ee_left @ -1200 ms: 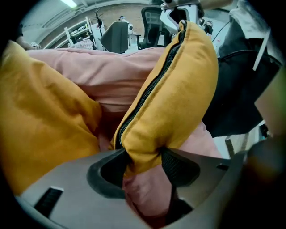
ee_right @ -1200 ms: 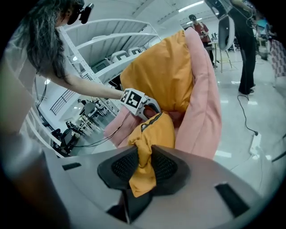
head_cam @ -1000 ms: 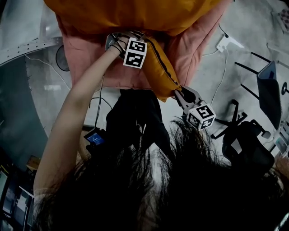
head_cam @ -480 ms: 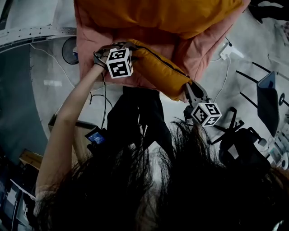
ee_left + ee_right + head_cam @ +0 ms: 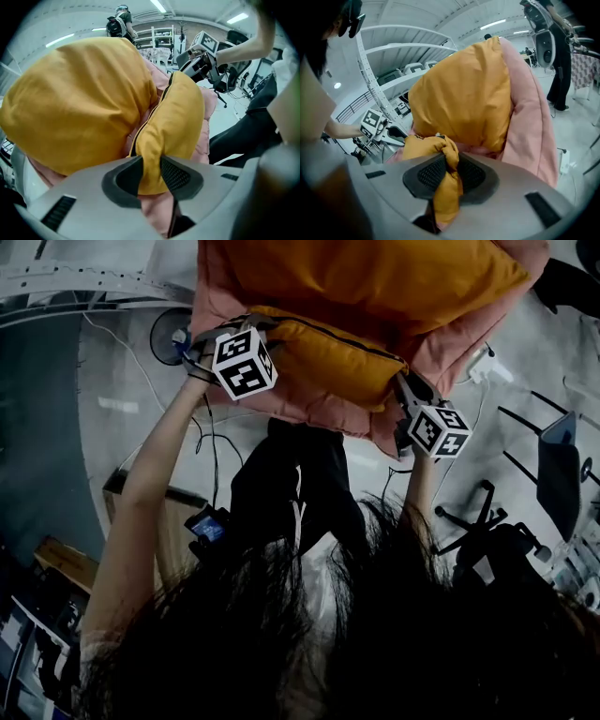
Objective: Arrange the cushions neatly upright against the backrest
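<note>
The pink padded seat (image 5: 309, 411) carries a large orange cushion (image 5: 375, 277). The smaller orange cushion (image 5: 328, 357), which hung slanted from one corner a second ago, is now lifted level in front of it. The right gripper (image 5: 447, 171) stays clenched on one corner. The left gripper (image 5: 150, 173) is closing on the other corner's fabric, so both ends look controlled for standing it upright.

I'm looking down on a pale floor (image 5: 112, 437), a round dark fan-like thing (image 5: 167, 334), a white plug block (image 5: 492, 369) and a small device with a blue-lit screen (image 5: 208, 526). A black office chair (image 5: 511, 559) stands at my right. The right gripper view shows white shelving (image 5: 393, 70) and a person in dark clothes (image 5: 559, 61) behind
</note>
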